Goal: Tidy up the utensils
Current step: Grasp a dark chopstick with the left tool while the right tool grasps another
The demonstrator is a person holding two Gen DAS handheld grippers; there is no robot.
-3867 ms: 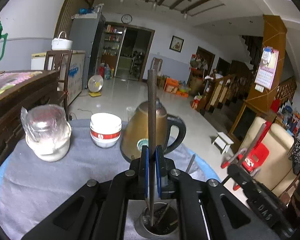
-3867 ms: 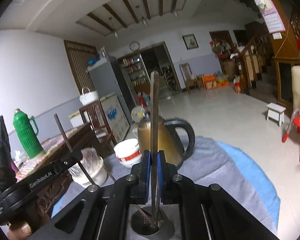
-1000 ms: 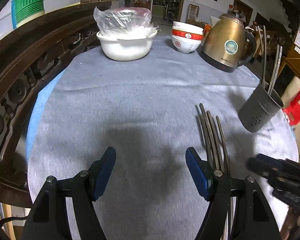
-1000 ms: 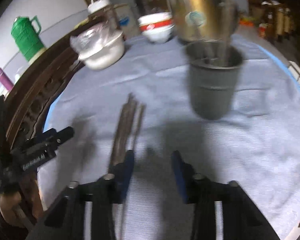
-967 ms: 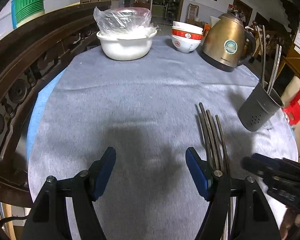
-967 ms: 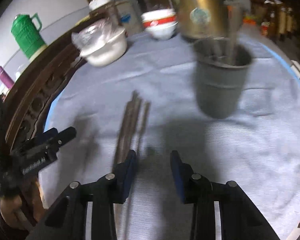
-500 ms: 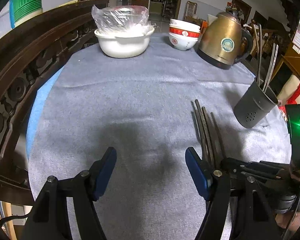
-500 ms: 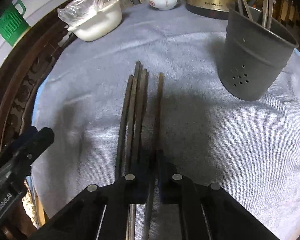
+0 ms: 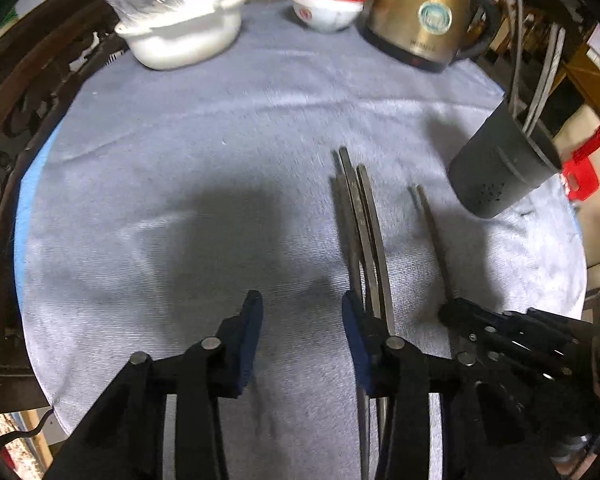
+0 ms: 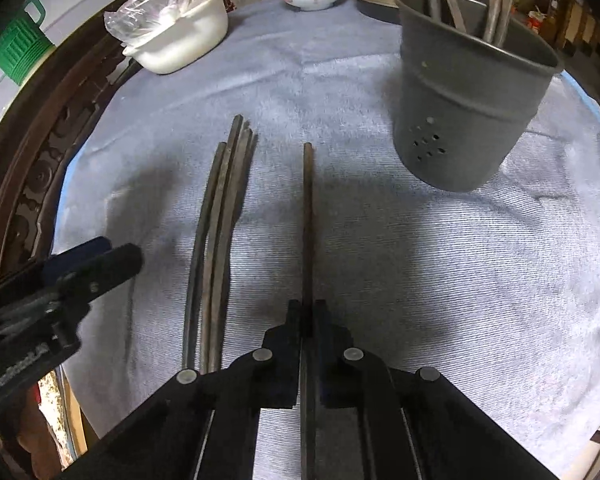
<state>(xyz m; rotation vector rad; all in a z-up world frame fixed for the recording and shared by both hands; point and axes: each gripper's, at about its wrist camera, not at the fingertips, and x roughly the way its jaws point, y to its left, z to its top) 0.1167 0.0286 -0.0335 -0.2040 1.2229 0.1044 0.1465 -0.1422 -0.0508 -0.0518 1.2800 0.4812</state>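
A single dark chopstick [image 10: 308,220] points away from me over the grey cloth, and my right gripper [image 10: 308,312] is shut on its near end. To its left lies a bundle of three dark chopsticks [image 10: 216,220] on the cloth. My left gripper [image 9: 302,320] hovers over the cloth with its jaws closing and nothing between them. The bundle [image 9: 364,232] runs just beside its right finger. The right gripper [image 9: 460,316] shows there at lower right. A grey perforated utensil holder [image 10: 468,92] with several long utensils stands at the far right.
At the table's far side stand a white bowl under plastic wrap [image 9: 180,28], stacked red-banded bowls [image 9: 326,4] and a gold kettle [image 9: 424,16]. A carved dark wooden rim [image 9: 4,132] borders the left. A green flask [image 10: 16,48] stands beyond it.
The right gripper came down and shut on the single chopstick. The left gripper slid right up against the bundle, tipped further down, and its jaws narrowed.
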